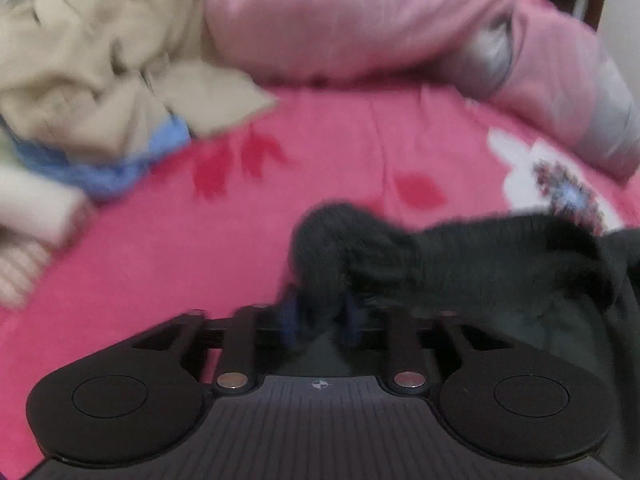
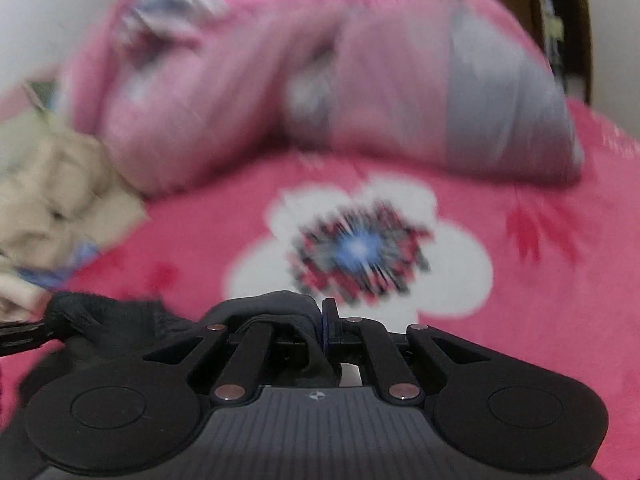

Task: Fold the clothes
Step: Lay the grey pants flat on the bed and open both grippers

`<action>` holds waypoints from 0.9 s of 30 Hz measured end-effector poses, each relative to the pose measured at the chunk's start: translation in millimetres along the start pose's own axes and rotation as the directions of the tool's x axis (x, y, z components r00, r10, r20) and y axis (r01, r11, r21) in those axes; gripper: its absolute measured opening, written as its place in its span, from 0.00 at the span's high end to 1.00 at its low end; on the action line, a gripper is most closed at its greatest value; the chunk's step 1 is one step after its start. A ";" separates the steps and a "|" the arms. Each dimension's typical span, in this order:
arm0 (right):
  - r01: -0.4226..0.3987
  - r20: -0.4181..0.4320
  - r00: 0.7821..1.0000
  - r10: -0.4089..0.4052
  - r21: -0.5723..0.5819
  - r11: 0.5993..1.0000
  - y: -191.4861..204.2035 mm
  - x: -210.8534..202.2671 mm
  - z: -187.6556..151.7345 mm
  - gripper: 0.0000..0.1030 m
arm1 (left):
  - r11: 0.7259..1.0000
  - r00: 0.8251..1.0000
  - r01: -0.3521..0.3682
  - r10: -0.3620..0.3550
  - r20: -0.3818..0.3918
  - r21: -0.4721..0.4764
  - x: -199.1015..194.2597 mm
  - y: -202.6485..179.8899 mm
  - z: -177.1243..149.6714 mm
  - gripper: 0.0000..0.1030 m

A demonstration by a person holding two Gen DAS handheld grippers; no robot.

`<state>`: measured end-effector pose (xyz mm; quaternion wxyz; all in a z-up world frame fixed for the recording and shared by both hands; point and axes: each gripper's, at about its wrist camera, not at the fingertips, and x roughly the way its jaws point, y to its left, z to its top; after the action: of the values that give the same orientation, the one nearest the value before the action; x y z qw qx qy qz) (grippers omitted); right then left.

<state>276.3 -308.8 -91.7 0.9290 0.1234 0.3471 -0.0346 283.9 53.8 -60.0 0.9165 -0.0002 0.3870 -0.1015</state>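
A black knit garment hangs between both grippers above a pink bedspread. My left gripper is shut on one bunched edge of it, the cloth bulging over the blue pads. My right gripper is shut on another edge of the same black garment, which trails off to the left in the right wrist view. Both views are blurred by motion.
A heap of beige and blue clothes lies at the far left of the bed, also in the right wrist view. A pink and grey quilt is piled along the back. A white flower print marks the bedspread.
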 end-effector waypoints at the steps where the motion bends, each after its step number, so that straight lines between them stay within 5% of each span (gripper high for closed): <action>1: 0.006 -0.030 1.000 -0.006 -0.004 1.000 -2.0 10.0 -4.4 0.90 | 1.000 1.000 0.002 -0.002 0.018 0.005 -0.3 0.8 -4.3 0.65; 3: 0.010 -0.064 0.998 -0.011 -0.012 1.000 -4.4 16.2 -10.9 0.88 | 1.000 1.000 -0.003 0.003 0.009 0.012 -8.7 1.9 -4.9 0.55; 6: 0.017 -0.070 0.997 -0.020 -0.041 0.999 -3.0 -2.3 -10.3 0.43 | 0.999 1.000 0.007 -0.006 0.025 -0.042 -31.1 16.8 1.0 0.46; 7: 0.022 -0.065 0.998 -0.025 -0.051 0.998 -2.3 -10.9 -10.2 0.36 | 0.998 0.999 0.023 -0.021 0.038 -0.057 -43.5 21.9 2.2 0.44; 13: 0.040 -0.062 0.997 -0.042 -0.031 0.999 -12.6 -77.3 -6.4 0.31 | 0.990 0.988 0.082 -0.065 0.142 -0.113 -146.2 45.8 1.2 0.32; 19: -0.072 -0.041 0.996 0.076 0.098 0.993 -25.8 -164.5 -29.9 0.31 | 0.984 0.966 0.104 -0.066 0.250 -0.143 -265.1 76.3 -18.3 0.21; 23: -0.154 -0.020 0.988 0.156 0.097 0.983 -14.3 -215.0 -51.6 0.31 | 0.986 0.970 0.091 -0.056 0.237 -0.139 -307.9 92.9 -39.9 0.19; 27: -0.258 0.006 0.966 0.258 0.067 0.964 9.3 -254.0 -71.3 0.33 | 0.985 0.979 0.101 -0.073 0.189 -0.140 -310.0 101.8 -76.4 0.19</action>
<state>40.1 -287.2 24.3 0.9204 0.1987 0.3281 0.0753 37.8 217.1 98.4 0.9402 -0.0950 0.3072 -0.1120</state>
